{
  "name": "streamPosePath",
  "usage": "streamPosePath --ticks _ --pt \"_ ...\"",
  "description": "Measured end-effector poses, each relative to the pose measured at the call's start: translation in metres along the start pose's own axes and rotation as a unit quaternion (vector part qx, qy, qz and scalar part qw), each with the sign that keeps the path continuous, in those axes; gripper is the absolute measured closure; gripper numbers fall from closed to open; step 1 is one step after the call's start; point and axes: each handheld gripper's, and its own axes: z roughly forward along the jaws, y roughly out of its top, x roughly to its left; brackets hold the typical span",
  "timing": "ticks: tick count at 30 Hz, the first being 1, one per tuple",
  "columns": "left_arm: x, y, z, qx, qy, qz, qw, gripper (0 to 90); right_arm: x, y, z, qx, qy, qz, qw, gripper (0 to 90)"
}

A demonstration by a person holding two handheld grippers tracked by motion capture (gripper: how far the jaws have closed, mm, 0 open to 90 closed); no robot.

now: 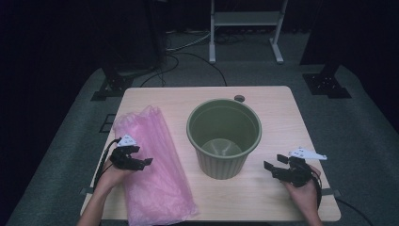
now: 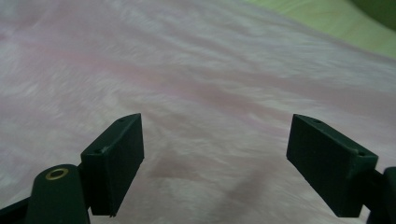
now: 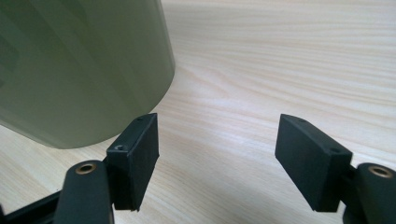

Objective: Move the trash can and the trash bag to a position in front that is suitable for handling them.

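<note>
A pink plastic bag (image 1: 153,169) lies flat along the left side of the wooden table (image 1: 277,113). A green ribbed bin (image 1: 224,136) stands upright in the middle, empty inside. My left gripper (image 1: 147,162) hovers over the bag's left part, jaws wide apart; in the left gripper view the pink bag (image 2: 196,84) spreads under the open left gripper (image 2: 212,163) with nothing between the pads. My right gripper (image 1: 269,167) sits low to the right of the bin, pointing at it. The right gripper view has my right gripper (image 3: 217,163) open over bare wood, the bin's wall (image 3: 79,65) at the left.
A small dark round thing (image 1: 239,98) lies at the table's far edge behind the bin. Beyond the table, cables and a white frame's legs (image 1: 244,28) stand on grey carpet. Bare wood lies between the bin and the right edge.
</note>
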Motion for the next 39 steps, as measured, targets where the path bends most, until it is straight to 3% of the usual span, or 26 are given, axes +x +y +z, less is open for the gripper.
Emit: streamPosePath --ticks 5,9,10,11,12,13,16,17,19,20,21,22,23,24,27,28,29,30,31,32,34,35,36,37,38,39 --pt "-0.006 0.0 0.011 0.036 0.033 -0.018 0.9987 17.8 -0.002 0.0 -0.007 -0.008 0.002 -0.004 1.0 29.5" --pt "-0.01 -0.001 0.011 0.024 0.044 -0.019 0.9986 24.8 -0.002 -0.001 -0.012 -0.015 -0.003 -0.008 0.9999 29.5" --pt "-0.011 -0.001 0.01 0.017 0.041 -0.017 0.9989 30.4 -0.003 -0.001 -0.013 -0.017 -0.002 -0.008 0.9998 29.5" --pt "-0.01 -0.001 0.009 0.018 0.041 -0.015 0.9989 45.9 -0.003 -0.002 -0.016 -0.021 -0.002 -0.004 0.9998 29.5" --pt "-0.01 0.0 0.009 0.017 0.038 -0.015 0.999 45.9 -0.003 -0.002 -0.016 -0.021 -0.002 -0.004 0.9998 29.5" --pt "-0.008 0.001 0.008 0.02 0.029 -0.009 0.9993 59.2 -0.003 -0.003 -0.019 -0.023 -0.002 -0.003 0.9997 29.5" --pt "-0.003 0.002 0.007 0.025 0.013 -0.001 0.9996 77.9 -0.004 -0.004 -0.02 -0.024 -0.002 -0.002 0.9997 29.5" --pt "0.001 0.002 0.006 0.027 -0.001 -0.001 0.9996 77.9 -0.004 -0.004 -0.02 -0.024 -0.002 -0.002 0.9997 29.5" --pt "0.013 0.002 0.005 0.034 -0.046 0.003 0.9984 89.1 -0.005 -0.003 -0.022 -0.026 -0.002 0.0 0.9997 29.5" --pt "0.013 0.002 0.005 0.034 -0.046 0.003 0.9984 89.9 -0.005 -0.003 -0.022 -0.026 -0.002 0.0 0.9997 29.5" --pt "0.019 0.004 0.003 0.035 -0.069 0.014 0.9969 90.0 -0.005 -0.003 -0.022 -0.027 -0.002 0.002 0.9996 29.5" --pt "0.019 0.004 0.003 0.035 -0.069 0.014 0.9969 90.0 -0.005 -0.003 -0.022 -0.027 -0.002 0.002 0.9996 29.5" --pt "0.024 0.009 0.0 0.038 -0.091 0.038 0.9944 90.0 -0.006 -0.003 -0.022 -0.027 -0.002 0.003 0.9996 29.5" --pt "0.024 0.009 0.0 0.038 -0.091 0.038 0.9944 90.0 -0.006 -0.003 -0.022 -0.027 -0.002 0.003 0.9996 29.5" --pt "0.029 0.017 -0.008 0.038 -0.114 0.07 0.9903 90.0 -0.005 -0.004 -0.021 -0.027 -0.001 0.004 0.9996 29.5" --pt "0.03 0.019 -0.01 0.032 -0.119 0.068 0.9901 89.9 -0.005 -0.004 -0.021 -0.026 -0.002 0.004 0.9997 29.5" --pt "0.029 0.024 -0.013 0.025 -0.111 0.067 0.9913 88.8 -0.004 -0.004 -0.021 -0.026 -0.002 0.004 0.9996 29.5" --pt "0.026 0.026 -0.013 0.025 -0.098 0.061 0.993 79.5 -0.004 -0.004 -0.021 -0.026 -0.002 0.003 0.9996 29.5" --pt "0.023 0.027 -0.013 0.023 -0.081 0.048 0.9953 62.9 -0.004 -0.004 -0.021 -0.026 -0.003 0.003 0.9997 29.5" --pt "0.02 0.028 -0.012 0.025 -0.075 0.033 0.9963 53.1 -0.003 -0.004 -0.021 -0.026 -0.002 0.003 0.9997 29.5" --pt "0.018 0.028 -0.012 0.023 -0.068 0.026 0.997 35.4 -0.003 -0.004 -0.021 -0.026 -0.002 0.002 0.9997 29.5" --pt "0.007 0.025 -0.012 0.022 -0.021 -0.014 0.9994 28.3 -0.003 -0.004 -0.022 -0.026 -0.002 0.003 0.9996 29.5" --pt "0.007 0.025 -0.012 0.022 -0.021 -0.014 0.9994 27.4 -0.003 -0.004 -0.022 -0.027 -0.003 0.003 0.9996 29.5" --pt "-0.006 0.019 -0.017 0.005 -0.002 -0.049 0.9988 25.4 -0.003 -0.004 -0.023 -0.027 -0.002 0.003 0.9996 29.5" --pt "-0.006 0.019 -0.017 0.005 -0.002 -0.049 0.9988 23.5 -0.003 -0.004 -0.023 -0.027 -0.002 0.003 0.9996 29.5" --pt "-0.02 0.01 -0.021 0.002 0.017 -0.065 0.9978 21.3 -0.003 -0.004 -0.024 -0.029 -0.002 0.002 0.9996 29.5"
